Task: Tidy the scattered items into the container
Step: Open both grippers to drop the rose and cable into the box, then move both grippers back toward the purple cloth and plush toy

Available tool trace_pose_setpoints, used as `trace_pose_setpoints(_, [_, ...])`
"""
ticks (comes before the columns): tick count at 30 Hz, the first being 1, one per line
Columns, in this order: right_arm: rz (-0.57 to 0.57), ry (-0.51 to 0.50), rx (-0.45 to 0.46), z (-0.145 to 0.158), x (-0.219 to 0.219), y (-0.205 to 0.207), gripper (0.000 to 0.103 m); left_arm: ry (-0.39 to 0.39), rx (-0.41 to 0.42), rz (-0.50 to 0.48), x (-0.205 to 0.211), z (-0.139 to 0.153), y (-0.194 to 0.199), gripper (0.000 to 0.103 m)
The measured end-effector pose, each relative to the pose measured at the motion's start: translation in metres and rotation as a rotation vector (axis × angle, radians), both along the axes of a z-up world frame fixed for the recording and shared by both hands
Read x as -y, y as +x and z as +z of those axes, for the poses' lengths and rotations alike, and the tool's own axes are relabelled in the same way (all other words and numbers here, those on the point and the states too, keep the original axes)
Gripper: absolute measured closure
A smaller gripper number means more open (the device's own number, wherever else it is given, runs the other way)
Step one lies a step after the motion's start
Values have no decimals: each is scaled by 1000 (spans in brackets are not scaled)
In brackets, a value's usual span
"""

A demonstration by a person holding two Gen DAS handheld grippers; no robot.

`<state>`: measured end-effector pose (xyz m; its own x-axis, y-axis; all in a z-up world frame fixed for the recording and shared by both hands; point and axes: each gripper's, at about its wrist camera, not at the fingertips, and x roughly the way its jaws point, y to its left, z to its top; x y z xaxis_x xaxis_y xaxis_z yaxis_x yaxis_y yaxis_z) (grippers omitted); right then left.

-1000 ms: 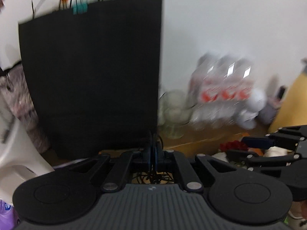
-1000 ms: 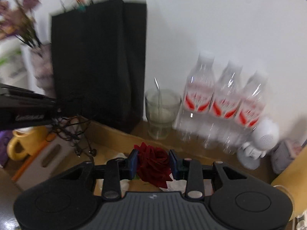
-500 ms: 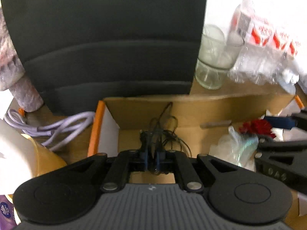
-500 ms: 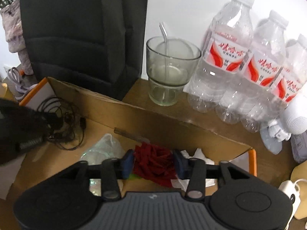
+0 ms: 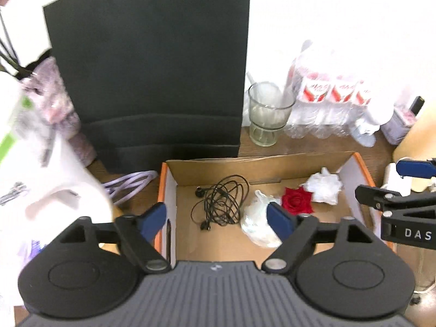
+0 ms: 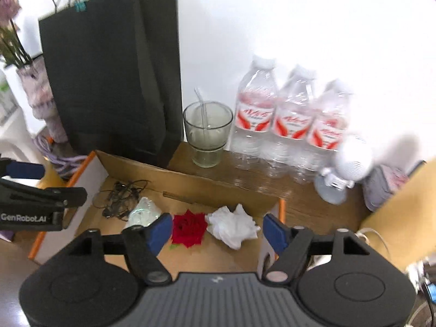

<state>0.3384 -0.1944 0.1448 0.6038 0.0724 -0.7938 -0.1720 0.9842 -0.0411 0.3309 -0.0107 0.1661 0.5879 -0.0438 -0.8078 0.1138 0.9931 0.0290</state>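
Now both spread wide, empty: left gripper (image 5: 216, 215) above earphones (image 5: 221, 202) at frame centre, right gripper (image 6: 215, 230) over rose (image 6: 189, 228), all inside cardboard box (image 5: 245, 164).

Red rose (image 6: 189, 229) inside cardboard box (image 6: 212, 188)

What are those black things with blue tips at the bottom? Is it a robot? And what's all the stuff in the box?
Not a whole robot. A person holds one grabbing tool in each hand, and each tool has a camera looking out along its two jaws. One picture comes from the left gripper, the other from the right gripper. Both have their jaws spread open and hold nothing.

Below them is a cardboard box on a wooden table. Inside lie black earphones, a clear plastic bag, a red rose and crumpled tissue.

Behind the box stand a black paper bag, a drinking glass and three water bottles.
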Motion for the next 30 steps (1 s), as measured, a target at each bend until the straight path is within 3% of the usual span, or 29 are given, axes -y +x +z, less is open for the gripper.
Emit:
trace_pose_setpoints(6, [-60, 73, -37, 28, 16, -45, 19, -42, -5, 61, -12, 28, -37, 4])
trace_pose_setpoints(9, [-80, 136, -66, 24, 19, -61, 19, -38, -17, 54, -12, 23, -54, 4])
trace_pose_setpoints(13, [-87, 116, -11, 21, 14, -80, 19, -43, 16, 75, -15, 12, -74, 4])
trace_pose_setpoints(17, [-89, 91, 136, 17, 3, -114, 17, -37, 181, 119, -12, -1, -105, 3])
trace_pose_setpoints(20, [-67, 107, 230, 6, -2, -138, 17, -10, 332, 110, -6, -13, -133, 1])
trace_pose_setpoints(23, [-78, 145, 313, -8, 0, -160, 17, 11, 432, 107, -2, -25, -157, 0])
trace_pose_setpoints(30, [-75, 125, 413, -44, 3, -197, 16, -87, 514, 120, -8, -49, -198, 0])
